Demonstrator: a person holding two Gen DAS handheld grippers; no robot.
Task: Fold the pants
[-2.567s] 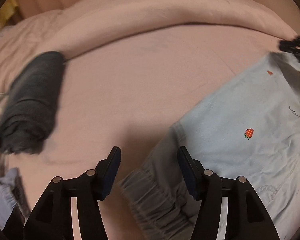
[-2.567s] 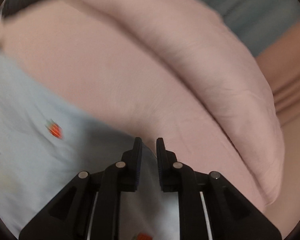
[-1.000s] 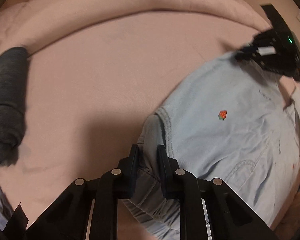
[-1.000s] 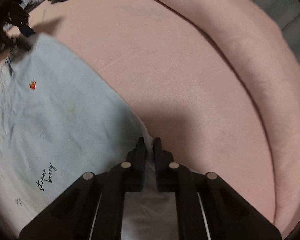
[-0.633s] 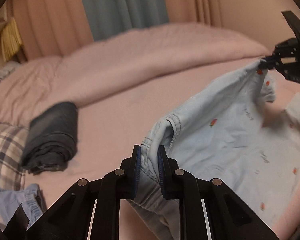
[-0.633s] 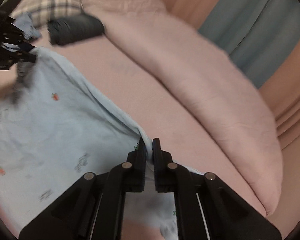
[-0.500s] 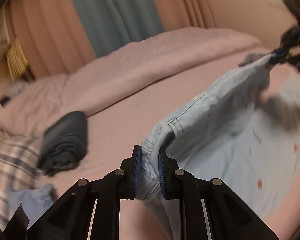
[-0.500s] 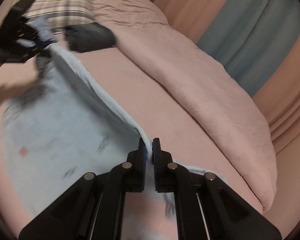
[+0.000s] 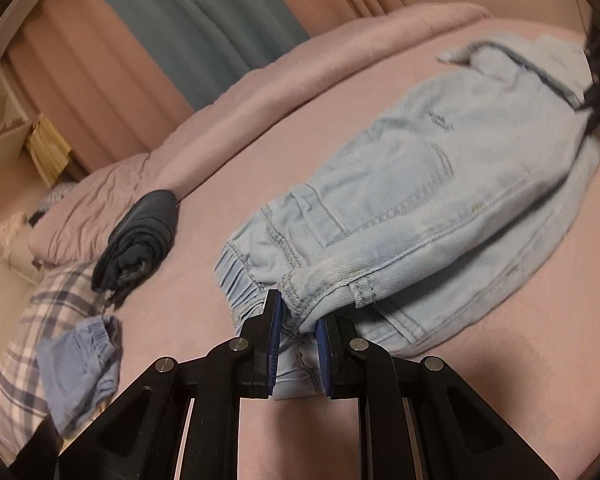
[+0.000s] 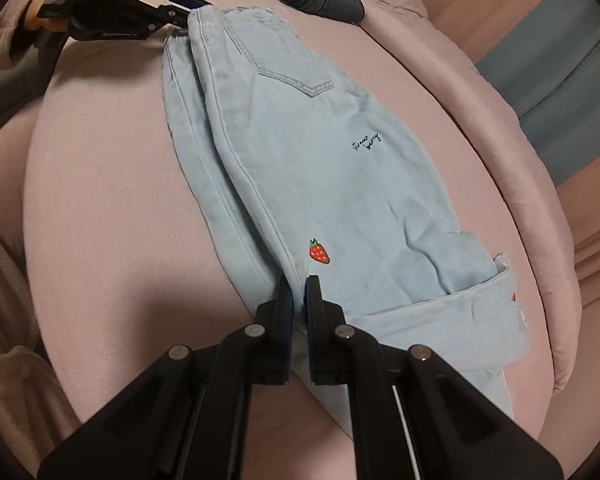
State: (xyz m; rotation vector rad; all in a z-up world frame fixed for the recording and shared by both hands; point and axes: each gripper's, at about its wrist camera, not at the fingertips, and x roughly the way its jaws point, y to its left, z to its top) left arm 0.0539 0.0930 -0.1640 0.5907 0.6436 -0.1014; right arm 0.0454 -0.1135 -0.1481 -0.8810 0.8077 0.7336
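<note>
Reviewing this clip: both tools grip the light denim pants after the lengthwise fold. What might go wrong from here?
1. The upper leg of the pants sits offset from the lower one along the near edge, so the next fold may set crooked.
2. The turned-up cuff is rumpled and could bunch.
3. The left tool pinches only the waistband corner; the right tool holds a thin edge. Either may slip when lifted.

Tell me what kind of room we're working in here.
Most likely a bedroom. The jeans lie on a pink bed with a rolled duvet along its far edge, a plaid pillow sits at one end, and curtains hang behind.
</note>
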